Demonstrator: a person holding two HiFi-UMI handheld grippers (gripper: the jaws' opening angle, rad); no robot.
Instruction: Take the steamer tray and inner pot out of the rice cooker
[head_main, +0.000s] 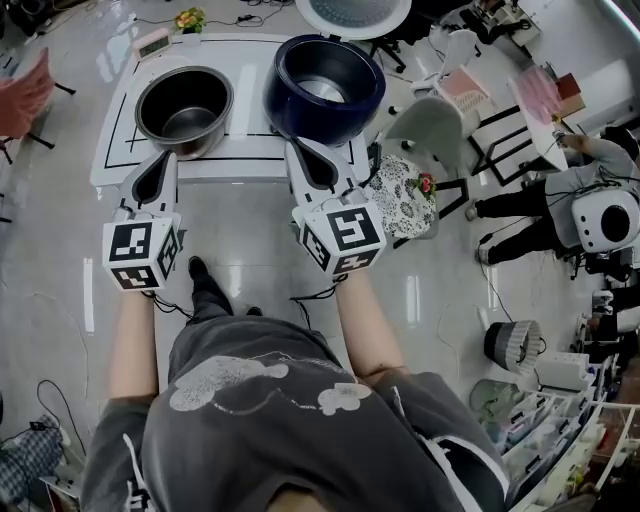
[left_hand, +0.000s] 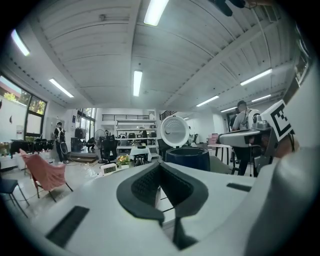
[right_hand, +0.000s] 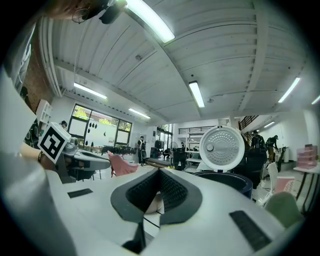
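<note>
At the left of the table (head_main: 250, 105) the pot (head_main: 185, 110) stood upright on the white top, outside the cooker and clear of it. Its inside looked like bare metal. No steamer tray could be made out in it, nor anywhere else on the table.

Just in front of the pot, at the table's near edge, the left gripper (head_main: 164, 158) pointed toward it. Its jaws were pressed together with nothing between them. Its own view showed the pads meeting on air, with the table beyond.

To the right stood the dark blue cooker (head_main: 370, 100), its lid (head_main: 352, 12) thrown open behind it. A pale grey surface showed low in its well. Whether that was the steamer tray or only the cooker's own floor, I could not tell from above.

The right gripper (head_main: 300, 148) sat just in front of the cooker, touching neither it nor the pot. Its jaws were likewise closed tight on nothing.

Right of the table lay a flowered cloth (head_main: 400, 200) beside a grey chair (head_main: 430, 125).

By my reading, the pot half of the job was done, since the pot was already out and set down. The steamer tray was unaccounted for. If the pale surface in the cooker was the tray, lifting it out was what remained. If not, the work looked finished, with both grippers empty and near the table's edge.
</note>
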